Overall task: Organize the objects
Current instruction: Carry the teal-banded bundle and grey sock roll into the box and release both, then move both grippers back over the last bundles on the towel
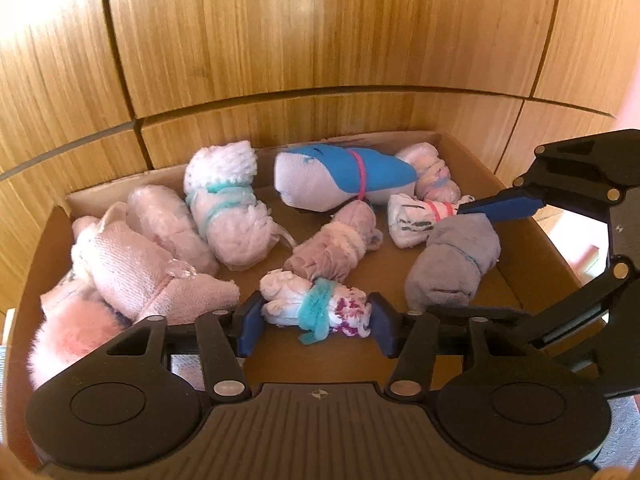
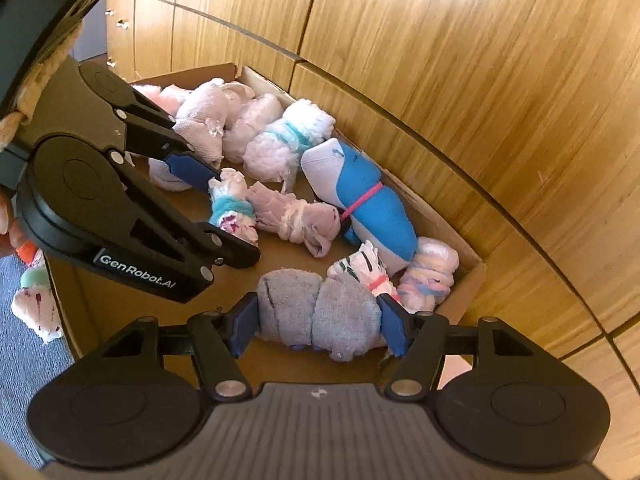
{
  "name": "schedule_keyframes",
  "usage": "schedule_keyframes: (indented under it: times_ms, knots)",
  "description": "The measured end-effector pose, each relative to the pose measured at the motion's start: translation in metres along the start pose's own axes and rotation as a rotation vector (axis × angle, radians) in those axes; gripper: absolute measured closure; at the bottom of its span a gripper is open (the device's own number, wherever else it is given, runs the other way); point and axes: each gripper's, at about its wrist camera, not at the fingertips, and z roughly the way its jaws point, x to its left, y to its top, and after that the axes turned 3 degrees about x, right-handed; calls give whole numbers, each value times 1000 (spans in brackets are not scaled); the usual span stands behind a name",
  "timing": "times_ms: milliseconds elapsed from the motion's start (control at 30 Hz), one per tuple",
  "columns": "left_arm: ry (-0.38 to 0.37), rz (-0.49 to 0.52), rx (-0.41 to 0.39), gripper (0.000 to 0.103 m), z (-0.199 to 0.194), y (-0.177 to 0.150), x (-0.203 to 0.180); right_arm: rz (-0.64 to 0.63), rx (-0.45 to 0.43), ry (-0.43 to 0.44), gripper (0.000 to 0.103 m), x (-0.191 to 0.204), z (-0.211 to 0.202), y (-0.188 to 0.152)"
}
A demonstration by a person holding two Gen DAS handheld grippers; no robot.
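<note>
Straddling a white sock roll (image 1: 316, 307) with a teal band and purple blotches, the left gripper (image 1: 315, 322) has its jaws at the roll's 2 ends; whether the pads press it I cannot tell. The right gripper (image 2: 319, 326) spans a grey sock roll (image 2: 318, 316), its blue pads against both ends. Both rolls lie near the front edge of a cardboard box (image 1: 536, 248). Behind them sit a mauve roll (image 1: 334, 242), a blue-and-white roll (image 1: 344, 178) with a pink band, and pale pink rolls toward the left wall. The box stands against wooden panelling (image 1: 320, 40).
</note>
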Motion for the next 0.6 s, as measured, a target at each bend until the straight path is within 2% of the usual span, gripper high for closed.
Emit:
schedule_keyframes:
  times_ms: [200,300,433,600]
  knots:
    - [1,-20,22,36,5,9,0,69,20,9,42,-6,2,0]
    - [0,-32,30,32,8,11,0,82,23,-4,41,-6,1,-2]
    - [-34,-65,31,18,4,12,1,93,24,-21,40,-5,-2,-2]
    - [-51,-75,15,11,-10,12,0,101,20,-24,33,-3,-11,-3]
